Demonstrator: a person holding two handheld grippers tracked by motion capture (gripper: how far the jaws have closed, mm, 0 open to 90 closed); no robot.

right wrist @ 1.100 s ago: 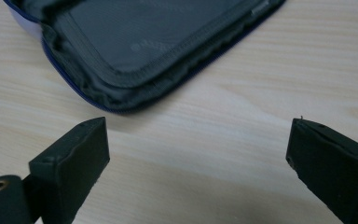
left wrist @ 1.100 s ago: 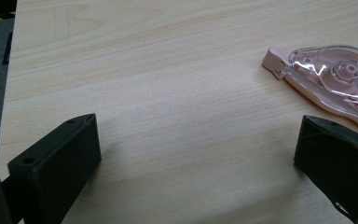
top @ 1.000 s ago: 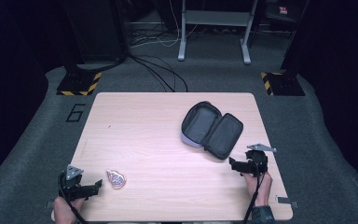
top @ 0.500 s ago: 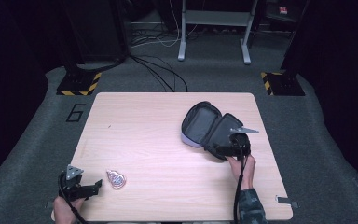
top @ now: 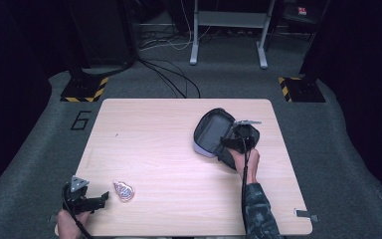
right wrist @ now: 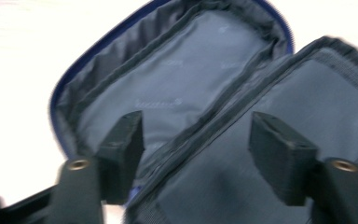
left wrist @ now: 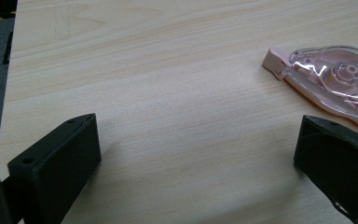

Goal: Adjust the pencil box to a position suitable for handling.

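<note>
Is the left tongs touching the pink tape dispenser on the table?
Apart. The high view shows bare wood between the left tongs and the pink tape dispenser; the left gripper view shows open jaws with the dispenser beyond them.

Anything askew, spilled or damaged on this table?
Nothing stands out. The pouch lies unzipped and open flat, empty inside, with the right gripper over its middle seam, jaws just closing. The pink tape dispenser lies intact beside the open left gripper.

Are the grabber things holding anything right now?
Nothing is held. The right gripper has been closing over the open pouch, straddling its middle fold, pads not pressing. The left gripper is open beside the pink tape dispenser.
</note>
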